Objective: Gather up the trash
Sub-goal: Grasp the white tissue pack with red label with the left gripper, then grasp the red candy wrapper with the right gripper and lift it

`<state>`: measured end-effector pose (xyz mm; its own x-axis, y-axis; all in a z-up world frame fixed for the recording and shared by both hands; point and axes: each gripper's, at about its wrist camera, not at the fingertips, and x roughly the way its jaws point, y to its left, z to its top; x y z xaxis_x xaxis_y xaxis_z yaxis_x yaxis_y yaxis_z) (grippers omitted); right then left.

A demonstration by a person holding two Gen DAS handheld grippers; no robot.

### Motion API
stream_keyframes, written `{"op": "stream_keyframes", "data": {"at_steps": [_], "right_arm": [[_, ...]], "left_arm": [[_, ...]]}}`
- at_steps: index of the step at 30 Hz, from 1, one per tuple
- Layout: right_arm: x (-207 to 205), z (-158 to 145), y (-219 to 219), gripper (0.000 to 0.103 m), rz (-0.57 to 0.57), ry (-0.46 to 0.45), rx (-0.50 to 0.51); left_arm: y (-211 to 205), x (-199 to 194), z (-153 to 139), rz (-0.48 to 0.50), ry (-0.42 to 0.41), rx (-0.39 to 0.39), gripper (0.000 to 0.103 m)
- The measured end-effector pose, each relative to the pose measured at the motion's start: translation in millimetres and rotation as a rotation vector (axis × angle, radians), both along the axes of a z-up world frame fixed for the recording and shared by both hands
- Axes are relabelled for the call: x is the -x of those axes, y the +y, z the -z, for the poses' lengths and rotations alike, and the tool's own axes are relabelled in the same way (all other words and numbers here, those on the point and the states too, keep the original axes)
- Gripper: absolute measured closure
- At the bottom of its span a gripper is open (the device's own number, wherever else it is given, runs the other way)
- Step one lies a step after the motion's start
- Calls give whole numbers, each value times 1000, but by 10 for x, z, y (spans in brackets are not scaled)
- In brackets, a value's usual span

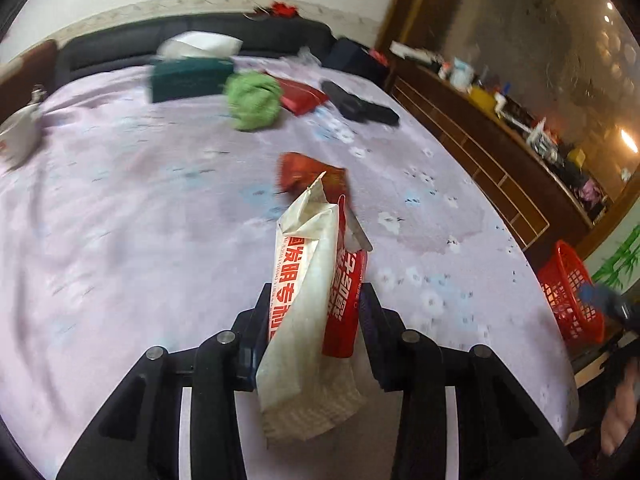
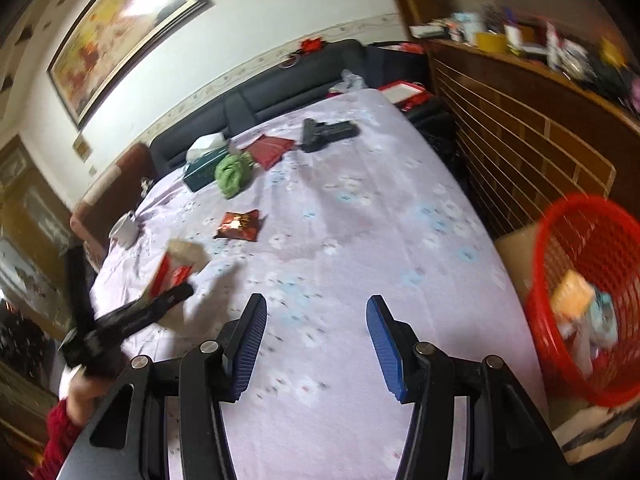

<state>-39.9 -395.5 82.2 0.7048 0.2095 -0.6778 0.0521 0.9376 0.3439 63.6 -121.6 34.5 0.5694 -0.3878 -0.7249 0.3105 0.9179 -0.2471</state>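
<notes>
While clamped upright between pads of left hand-held gripper (image 1: 316,320), white-and-red wrapper (image 1: 312,300) is held above bed (image 1: 120,200), presumably for carrying to red basket (image 2: 592,308) beside bed. Right hand-held gripper (image 2: 316,344) noted apart, empty. Red snack packet (image 2: 239,225) left lying mid-bed, uncollected.

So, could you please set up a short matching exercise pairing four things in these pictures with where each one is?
Things:
1. white and red packet
2. red snack wrapper
3. green cloth
4. orange packet

Places:
A. inside the red basket
B. beside the tissue box, near the headboard
C. clamped in the left hand-held gripper
D. lying alone mid-bed

Pairs: 1-C, 2-D, 3-B, 4-A
</notes>
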Motion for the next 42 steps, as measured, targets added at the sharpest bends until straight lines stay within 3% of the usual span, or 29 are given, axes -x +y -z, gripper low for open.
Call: {"op": "stream_keyframes", "data": {"at_steps": [9,14,20,25,27,28,31,33,35,42], "right_arm": [[-1350,219,723,47,-210,88,37],[-2070,427,976,47,-225,116,47],[-2665,665,1084,47,-253,174,-35],[-2677,773,1139,43,-335,224,-57],[-2570,743,1168,33,-381,206,-56],[-2522,730,1175,27,-389,197,-49],[-2418,744,1254,27,-388,180,31],[-2403,783,1324,44,-365,185,122],[-2365,794,1363,67,-345,182,208],[-1781,610,1370,69,-264,135,243]], "left_arm": [[680,799,46,-155,-51,1,64],[886,888,105,-193,-58,25,64],[950,876,143,-180,-33,57,64],[932,887,148,-161,-27,68,64],[927,885,148,-154,-26,74,64],[928,888,147,-156,-26,75,64],[922,876,157,-157,-18,76,64],[922,867,157,-163,-16,73,64],[940,861,157,-169,-17,76,64],[991,889,133,-182,-36,93,64]]}}
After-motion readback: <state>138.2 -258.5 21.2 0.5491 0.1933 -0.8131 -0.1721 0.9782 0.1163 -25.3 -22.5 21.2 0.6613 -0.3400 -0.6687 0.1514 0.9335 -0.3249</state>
